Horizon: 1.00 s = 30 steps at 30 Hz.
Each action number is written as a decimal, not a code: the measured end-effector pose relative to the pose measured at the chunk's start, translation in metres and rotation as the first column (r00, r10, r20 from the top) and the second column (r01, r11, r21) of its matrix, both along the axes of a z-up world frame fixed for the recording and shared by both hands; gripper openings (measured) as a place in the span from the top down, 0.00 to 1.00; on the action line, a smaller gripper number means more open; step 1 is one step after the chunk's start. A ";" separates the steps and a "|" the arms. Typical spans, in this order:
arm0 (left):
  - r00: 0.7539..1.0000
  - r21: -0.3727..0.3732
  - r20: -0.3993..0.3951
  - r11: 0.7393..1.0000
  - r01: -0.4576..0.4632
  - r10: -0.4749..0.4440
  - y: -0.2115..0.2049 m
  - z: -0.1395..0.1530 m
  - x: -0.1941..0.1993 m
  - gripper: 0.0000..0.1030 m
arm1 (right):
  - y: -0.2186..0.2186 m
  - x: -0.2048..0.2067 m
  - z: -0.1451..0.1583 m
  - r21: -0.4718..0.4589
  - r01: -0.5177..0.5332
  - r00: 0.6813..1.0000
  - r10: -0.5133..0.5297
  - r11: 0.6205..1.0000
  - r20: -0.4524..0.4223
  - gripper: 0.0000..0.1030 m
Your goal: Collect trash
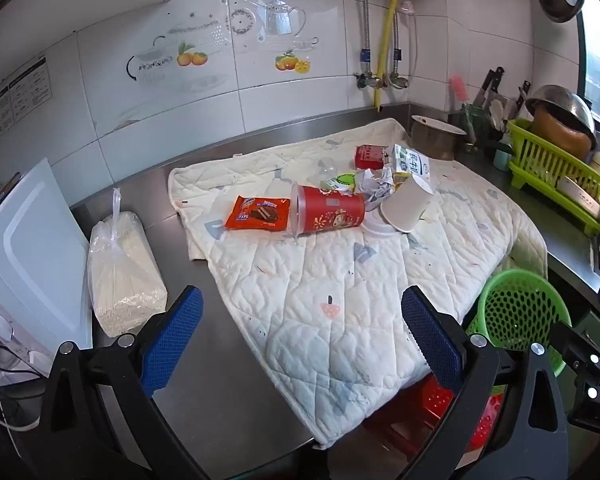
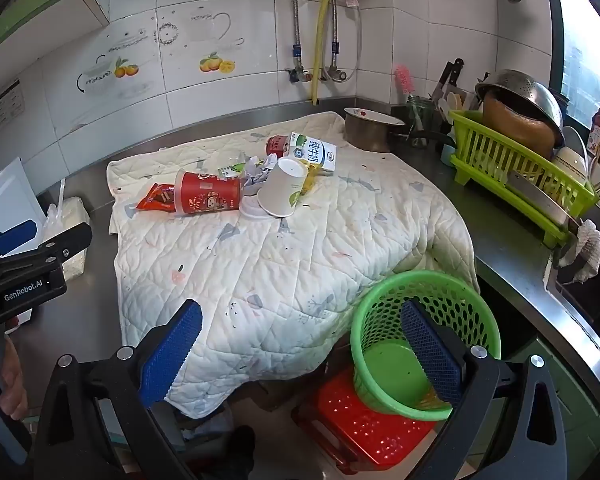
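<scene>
Trash lies on a white quilted cloth [image 1: 340, 280] on a steel counter: an orange snack wrapper [image 1: 258, 213], a red cup on its side [image 1: 328, 214], a white paper cup [image 1: 406, 204], crumpled paper [image 1: 374, 184], a milk carton [image 1: 410, 162] and a red can [image 1: 370, 156]. The same pile shows in the right wrist view, with the red cup [image 2: 210, 198] and white cup [image 2: 282, 192]. A green mesh basket [image 2: 412, 344] sits on a red stool [image 2: 360, 432] below the counter edge. My left gripper [image 1: 302, 332] is open and empty, near the cloth's front. My right gripper [image 2: 300, 344] is open and empty, above the basket.
A bag of white noodles [image 1: 120, 276] and a white appliance [image 1: 32, 248] stand at the left. A metal pot [image 2: 370, 130], a knife holder [image 2: 424, 116] and a green dish rack [image 2: 520, 176] with bowls stand at the back right. The left gripper's body [image 2: 28, 272] shows at the left.
</scene>
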<state>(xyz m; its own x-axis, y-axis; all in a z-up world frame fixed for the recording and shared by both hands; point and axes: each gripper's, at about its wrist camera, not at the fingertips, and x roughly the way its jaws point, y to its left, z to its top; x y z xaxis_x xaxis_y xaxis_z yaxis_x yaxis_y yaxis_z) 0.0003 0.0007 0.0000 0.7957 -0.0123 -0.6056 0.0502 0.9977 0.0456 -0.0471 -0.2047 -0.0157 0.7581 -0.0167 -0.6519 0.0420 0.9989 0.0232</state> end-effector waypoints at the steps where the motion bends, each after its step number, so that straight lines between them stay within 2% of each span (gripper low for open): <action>1: 1.000 -0.001 0.000 1.000 0.003 -0.003 0.000 0.000 0.000 0.05 | 0.000 0.000 0.000 -0.001 -0.001 1.000 0.001 1.000 -0.002 0.07; 30: 1.000 0.015 -0.011 1.000 -0.004 0.004 0.003 -0.003 0.007 0.05 | 0.003 0.009 -0.003 0.012 -0.003 1.000 0.003 1.000 -0.013 0.07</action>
